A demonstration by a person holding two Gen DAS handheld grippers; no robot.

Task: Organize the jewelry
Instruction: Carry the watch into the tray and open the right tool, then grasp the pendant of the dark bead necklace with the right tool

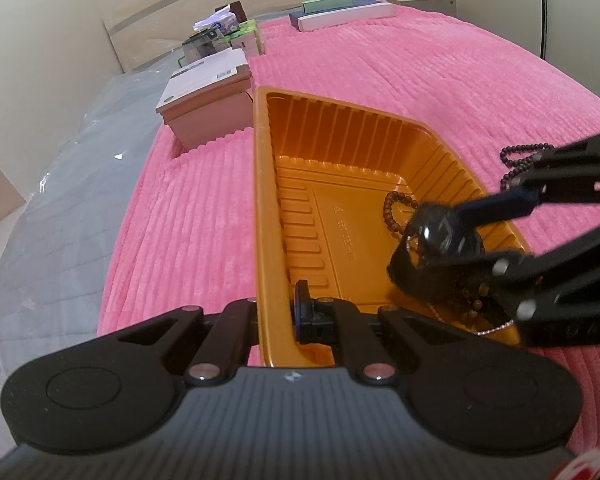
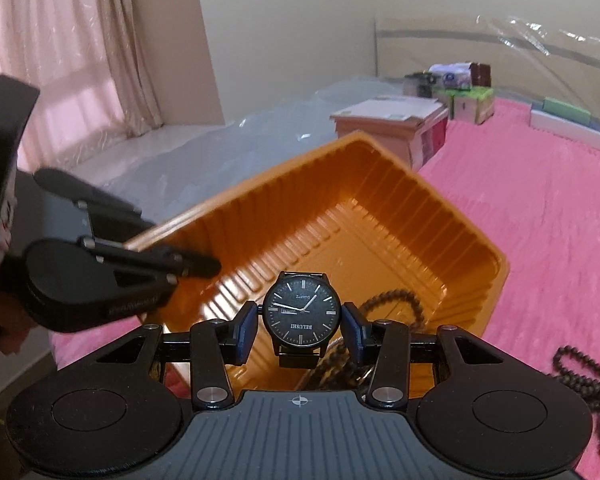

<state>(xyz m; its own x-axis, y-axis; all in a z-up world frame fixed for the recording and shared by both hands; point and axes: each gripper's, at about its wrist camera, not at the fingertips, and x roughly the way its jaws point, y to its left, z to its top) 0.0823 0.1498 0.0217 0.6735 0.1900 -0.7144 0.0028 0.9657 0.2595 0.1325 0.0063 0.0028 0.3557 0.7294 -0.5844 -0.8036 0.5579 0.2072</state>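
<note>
A pink blanket (image 2: 540, 208) covers the bed. On it sits an orange tray (image 1: 268, 208), its near rim pinched by the clenched left claw (image 1: 278, 316). The right claw (image 2: 300, 328) grips a black watch (image 2: 299, 310) by its case, over the tray's 5 o'clock corner. A brown bead bracelet (image 1: 396, 212) lies inside; dark beads (image 2: 580, 372) rest on the blanket at 3 o'clock.
</note>
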